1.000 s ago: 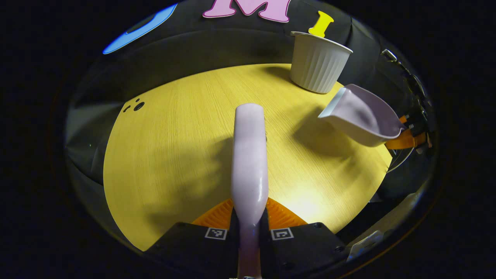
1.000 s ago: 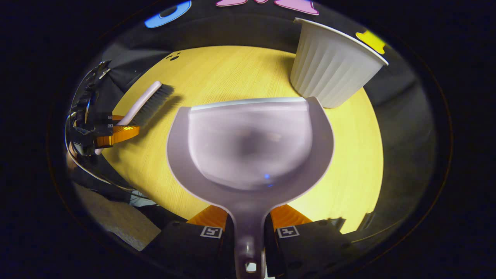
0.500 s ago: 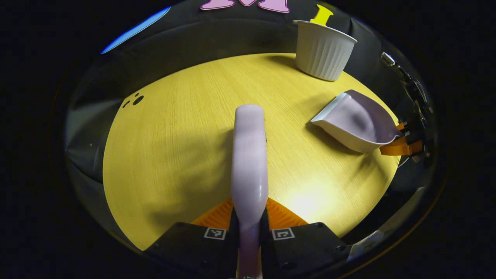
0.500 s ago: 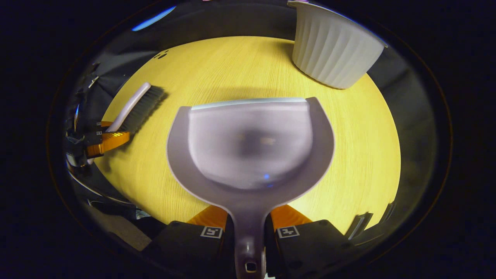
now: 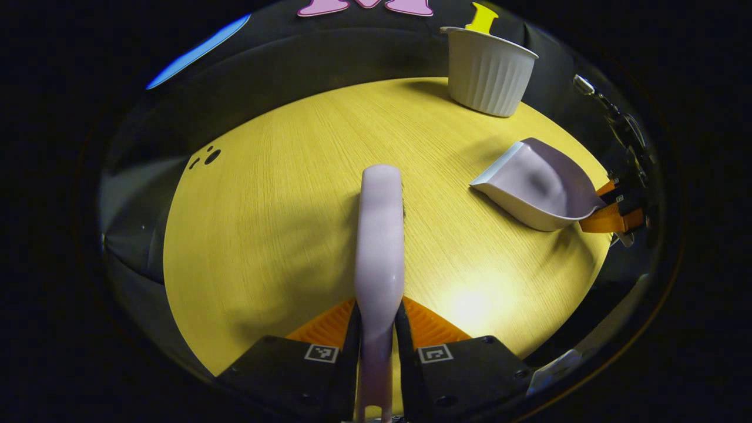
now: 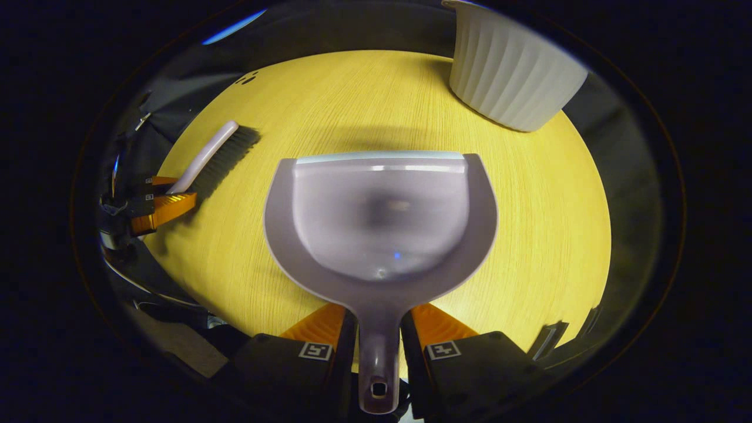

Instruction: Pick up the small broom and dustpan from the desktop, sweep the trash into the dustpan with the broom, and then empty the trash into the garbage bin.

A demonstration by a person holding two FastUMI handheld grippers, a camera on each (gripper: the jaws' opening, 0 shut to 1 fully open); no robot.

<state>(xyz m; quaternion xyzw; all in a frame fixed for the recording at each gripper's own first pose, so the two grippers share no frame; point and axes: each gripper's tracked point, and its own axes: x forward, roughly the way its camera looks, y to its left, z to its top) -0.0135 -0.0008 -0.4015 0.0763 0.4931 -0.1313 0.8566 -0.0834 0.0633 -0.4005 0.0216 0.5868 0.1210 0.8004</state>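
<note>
Broom (image 5: 380, 235) handle is clamped in the left hand-held gripper (image 5: 379, 329) above the middle of the counter (image 5: 282, 205). Right hand-held gripper (image 6: 379, 346) grasps the dustpan (image 6: 382, 217) handle near the counter's right edge, with the bin (image 5: 489, 70) at the far edge.

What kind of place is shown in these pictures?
Probably a staged recording booth, not a real home: a bare wooden tabletop stands before a black cloth wall, with only a broom, a dustpan and a white ribbed bin set out.
</note>
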